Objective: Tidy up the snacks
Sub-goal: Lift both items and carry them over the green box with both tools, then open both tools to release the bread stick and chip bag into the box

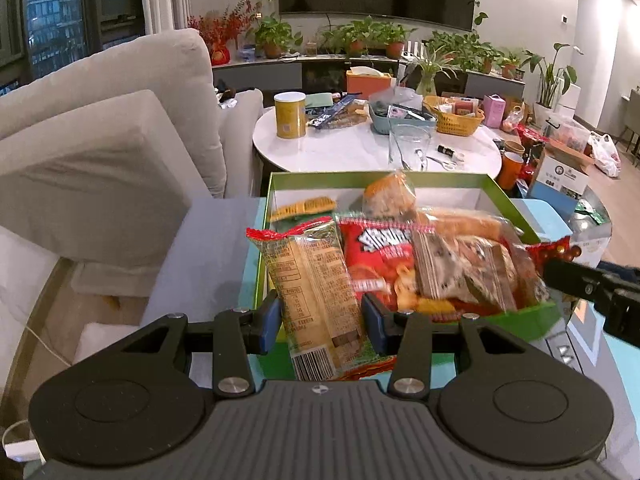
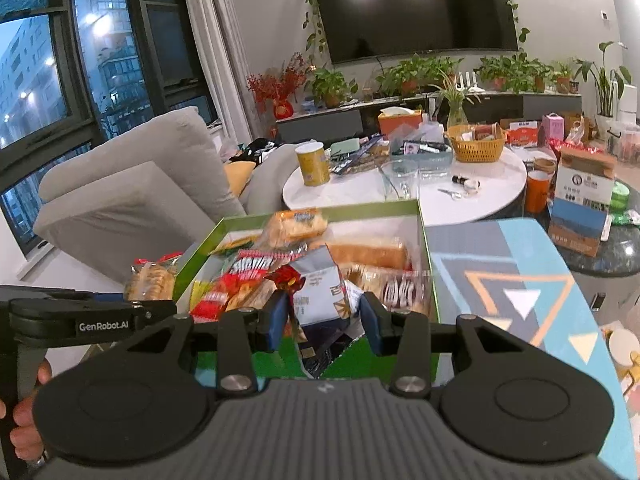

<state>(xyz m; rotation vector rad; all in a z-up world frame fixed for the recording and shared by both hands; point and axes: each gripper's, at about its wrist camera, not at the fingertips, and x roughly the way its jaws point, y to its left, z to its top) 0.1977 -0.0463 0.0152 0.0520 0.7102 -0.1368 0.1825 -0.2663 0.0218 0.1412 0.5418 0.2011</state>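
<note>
Two hand-held grippers, left (image 1: 322,326) and right (image 2: 325,322), one packet each.

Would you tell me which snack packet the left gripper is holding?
The green-edged cracker packet, held in the left gripper at the green box's near-left corner; the others lie inside.

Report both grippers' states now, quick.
Left gripper: closed on a green cracker packet at the green box.
Right gripper: closed on a grey-white snack bag over the box.

Right gripper (image 2: 324,322) grips grey packet (image 2: 320,292) over green box (image 2: 425,248).
</note>
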